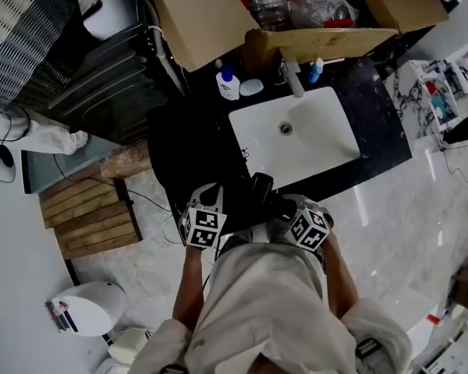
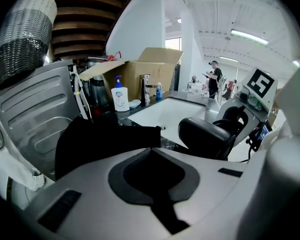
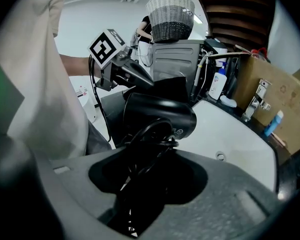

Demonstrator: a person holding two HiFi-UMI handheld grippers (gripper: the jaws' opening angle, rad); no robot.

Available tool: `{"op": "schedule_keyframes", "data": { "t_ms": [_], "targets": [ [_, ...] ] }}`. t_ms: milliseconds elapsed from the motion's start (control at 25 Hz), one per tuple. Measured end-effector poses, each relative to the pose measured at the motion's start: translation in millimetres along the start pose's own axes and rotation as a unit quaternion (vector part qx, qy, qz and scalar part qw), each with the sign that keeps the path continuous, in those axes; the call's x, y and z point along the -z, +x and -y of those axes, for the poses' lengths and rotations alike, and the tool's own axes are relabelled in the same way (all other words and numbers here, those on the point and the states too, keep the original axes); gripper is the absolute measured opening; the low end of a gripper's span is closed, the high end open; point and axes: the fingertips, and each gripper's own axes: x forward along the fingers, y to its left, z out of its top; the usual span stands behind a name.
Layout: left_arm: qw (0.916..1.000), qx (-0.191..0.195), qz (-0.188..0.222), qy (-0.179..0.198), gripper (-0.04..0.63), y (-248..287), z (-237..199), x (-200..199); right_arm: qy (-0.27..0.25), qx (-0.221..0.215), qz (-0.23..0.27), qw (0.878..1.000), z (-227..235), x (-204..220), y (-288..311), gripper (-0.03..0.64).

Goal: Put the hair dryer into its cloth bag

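Countertop (image 1: 382, 131): one, black, with the basin set into it.
Grey appliance (image 1: 101, 84): one, ribbed panel, left of the counter.
Cardboard box (image 1: 195, 22): one, flaps open, at the back of the counter; clear plastic packaging inside.
Sink (image 1: 312, 142): one, white, rectangular, with one drain at its centre.
Wicker basket (image 1: 23, 29): one, grey and white weave, standing on top of the appliance.
Wooden slat panels (image 1: 90, 213): two, lying on the floor to the left of the person.
Cloth bag (image 2: 105, 141): one, black, limp, spread in front of the left jaws and left of the sink.
Left gripper (image 2: 150, 150): one, jaws clenched together, with the near edge of the bag pinched at their tips.
Right gripper (image 3: 155, 151): one, jaws part-way apart and clamped on the handle end and coiled cord of the dryer.
Marker cubes: two, one on each gripper.
Hair dryer (image 3: 160, 114): one, black, its barrel sticking out beyond the right jaws over the front edge of the counter; it is just beside the bag's right edge and outside the bag.
Bottles: two, a white pump bottle (image 1: 227, 84) and a small blue one (image 1: 316, 70), both behind the sink.
Faucet (image 1: 292, 76): one, at the rear rim of the sink.
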Motion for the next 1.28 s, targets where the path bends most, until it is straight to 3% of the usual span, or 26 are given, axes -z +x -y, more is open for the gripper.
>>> {"op": "schedule_keyframes", "data": {
  "t_ms": [400, 1280],
  "targets": [
    [0.9986, -0.019, 0.041, -0.028, 0.006, -20, -1, -26, -0.023, -0.023, 0.014, 0.999, -1, -12, 4, 0.187],
    [0.9948, -0.053, 0.066, -0.055, 0.006, -33, 12, -49, -0.069, -0.068, 0.039, 0.994, 3, -48, 22, 0.187]
  ]
}}
